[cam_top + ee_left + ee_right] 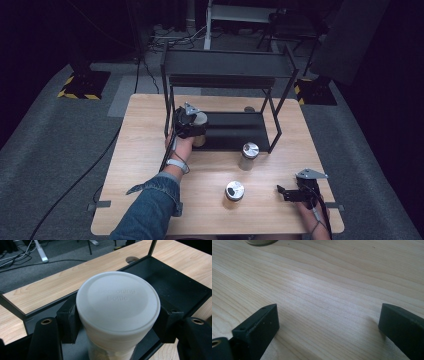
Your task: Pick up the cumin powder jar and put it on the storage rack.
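Note:
My left gripper (194, 126) is shut on a clear jar with a white lid (118, 302). The jaws press on either side just below the lid, which carries raised lettering. The held jar (200, 119) stands upright over the left end of the black rack's bottom tray (240, 131). Whether its base touches the tray is hidden. My right gripper (283, 193) rests low at the table's front right, pointing left. Its jaws stand wide apart over bare wood (327, 322), with nothing between them.
Two more jars stand on the wooden table (145, 150): one with a silver lid (249, 151) by the rack's front right leg, another (234, 191) nearer the front edge. The black rack's upper shelf (225, 64) overhangs the tray. A jar's base (260, 242) shows far ahead of my right gripper.

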`<control>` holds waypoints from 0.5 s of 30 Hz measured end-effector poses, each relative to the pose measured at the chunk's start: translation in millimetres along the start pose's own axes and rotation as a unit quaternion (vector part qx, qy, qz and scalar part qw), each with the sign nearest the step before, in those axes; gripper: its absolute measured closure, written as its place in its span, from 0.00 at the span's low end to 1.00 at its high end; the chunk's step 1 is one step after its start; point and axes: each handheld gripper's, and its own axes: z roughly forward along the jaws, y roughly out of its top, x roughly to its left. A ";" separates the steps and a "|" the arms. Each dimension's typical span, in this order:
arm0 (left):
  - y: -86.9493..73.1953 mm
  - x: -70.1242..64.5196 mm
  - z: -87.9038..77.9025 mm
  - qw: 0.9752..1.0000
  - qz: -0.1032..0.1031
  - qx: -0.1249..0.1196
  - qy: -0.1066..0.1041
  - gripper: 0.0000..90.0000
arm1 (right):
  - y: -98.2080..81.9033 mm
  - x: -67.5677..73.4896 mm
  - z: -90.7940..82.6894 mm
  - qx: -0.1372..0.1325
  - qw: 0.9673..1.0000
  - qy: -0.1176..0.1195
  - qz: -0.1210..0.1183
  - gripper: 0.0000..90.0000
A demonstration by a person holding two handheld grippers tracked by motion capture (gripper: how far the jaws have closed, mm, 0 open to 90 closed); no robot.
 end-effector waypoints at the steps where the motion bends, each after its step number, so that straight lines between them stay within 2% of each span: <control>1: -0.5 0.6 0.5 1.000 -0.001 -0.001 -0.001 0.36 | 0.0 0.0 0.0 0.000 1.000 0.000 0.000 0.03; 5: -2.0 -0.3 0.8 1.000 0.005 -0.006 0.002 0.35 | 0.0 0.0 0.0 0.000 1.000 0.000 0.000 0.03; 7: -1.3 -2.8 -1.0 1.000 0.007 -0.010 0.012 0.28 | 0.0 0.0 0.0 0.000 1.000 0.000 0.000 0.03; 11: 0.5 -2.9 -5.6 1.000 0.004 -0.009 0.012 0.18 | 0.0 0.0 0.0 0.000 1.000 0.000 0.000 0.03; 15: 1.1 -5.0 -18.6 1.000 0.020 -0.011 0.007 0.12 | 0.0 0.0 0.0 0.000 1.000 0.000 0.000 0.03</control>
